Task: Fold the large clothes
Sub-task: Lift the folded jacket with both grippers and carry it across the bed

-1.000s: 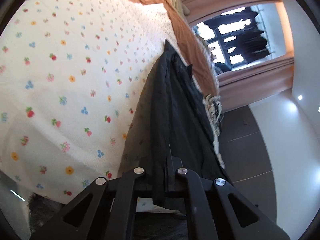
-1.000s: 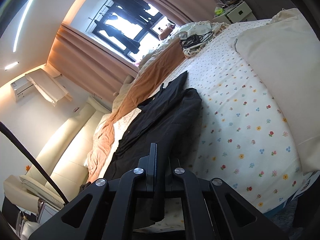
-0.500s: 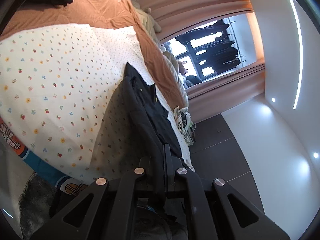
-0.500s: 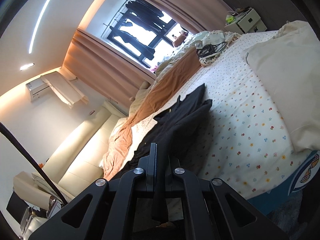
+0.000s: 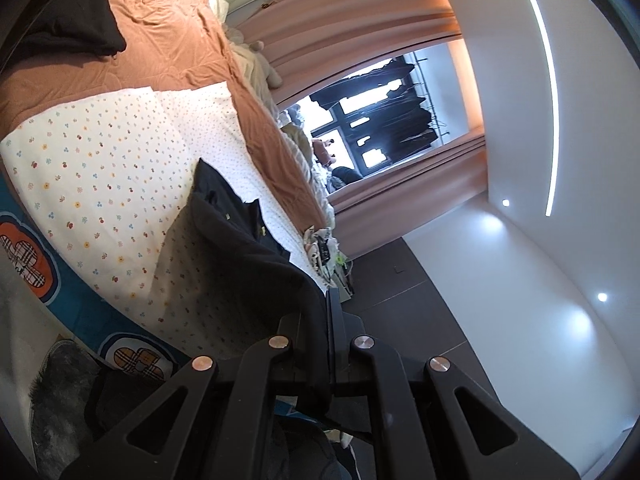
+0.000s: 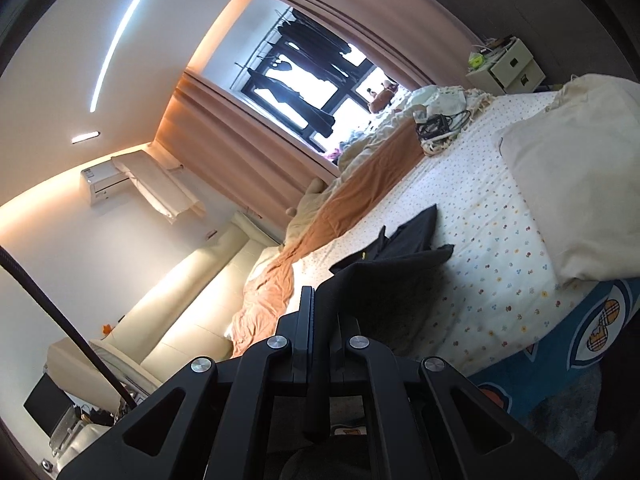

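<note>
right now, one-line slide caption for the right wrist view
Right gripper shut on the black garment, lifting its edge off the floral bedsheet.

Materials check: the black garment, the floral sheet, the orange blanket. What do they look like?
Black garment: matte woven cloth, probably cotton or a blend; it drapes limply, no sheen.
Floral sheet: thin printed cotton by the look; flat, matte, small flower print.
Orange blanket: soft matte fabric with fine creases and faint stitched shapes, possibly a light quilt; fibre unclear.

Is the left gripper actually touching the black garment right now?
Touching. The left wrist view shows the left gripper shut on the black garment: dark cloth runs between its fingers and hangs out below them.
</note>
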Demonstrator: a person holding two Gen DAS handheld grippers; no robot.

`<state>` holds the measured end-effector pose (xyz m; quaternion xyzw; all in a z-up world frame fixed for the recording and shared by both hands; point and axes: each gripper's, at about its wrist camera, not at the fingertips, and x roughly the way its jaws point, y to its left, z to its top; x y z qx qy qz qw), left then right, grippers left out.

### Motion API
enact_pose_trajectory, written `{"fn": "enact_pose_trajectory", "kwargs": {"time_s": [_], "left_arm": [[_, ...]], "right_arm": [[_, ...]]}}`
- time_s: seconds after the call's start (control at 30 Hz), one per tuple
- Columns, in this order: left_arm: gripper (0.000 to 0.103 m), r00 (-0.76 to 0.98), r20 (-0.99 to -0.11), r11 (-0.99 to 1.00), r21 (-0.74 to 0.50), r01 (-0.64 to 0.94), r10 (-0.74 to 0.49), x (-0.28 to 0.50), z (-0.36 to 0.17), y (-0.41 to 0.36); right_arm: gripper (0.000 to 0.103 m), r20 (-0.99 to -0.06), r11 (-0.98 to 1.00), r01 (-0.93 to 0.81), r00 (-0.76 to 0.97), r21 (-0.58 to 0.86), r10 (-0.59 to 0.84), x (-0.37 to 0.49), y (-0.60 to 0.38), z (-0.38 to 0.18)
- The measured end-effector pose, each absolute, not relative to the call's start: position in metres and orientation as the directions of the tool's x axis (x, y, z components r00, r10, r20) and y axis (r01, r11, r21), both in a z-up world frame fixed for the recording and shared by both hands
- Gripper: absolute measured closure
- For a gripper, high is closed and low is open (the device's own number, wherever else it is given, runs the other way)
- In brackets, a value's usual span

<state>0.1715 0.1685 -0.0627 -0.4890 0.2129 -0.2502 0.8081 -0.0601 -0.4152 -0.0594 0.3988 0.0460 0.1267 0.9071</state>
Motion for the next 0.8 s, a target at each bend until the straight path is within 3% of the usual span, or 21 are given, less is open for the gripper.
{"fn": "enact_pose_trajectory", "kwargs": {"time_s": [0.27,0.8], "left_arm": [[0.097,0.791,-0.040,0.377,-0.893,0.246,-0.611,0.156,-0.037,0.181],[0.097,0.807,-0.062,0.396,-0.892,0.219,-0.587,0.236,-0.012,0.179]], "right_arm": [[0.103,0.059,0.662,-0.234,0.959,0.712,0.276,-0.062,-0.413,-0.043],[0.103,0.088,0.639,-0.245,0.959,0.729,0.269,0.052,-0.435,-0.027]]}}
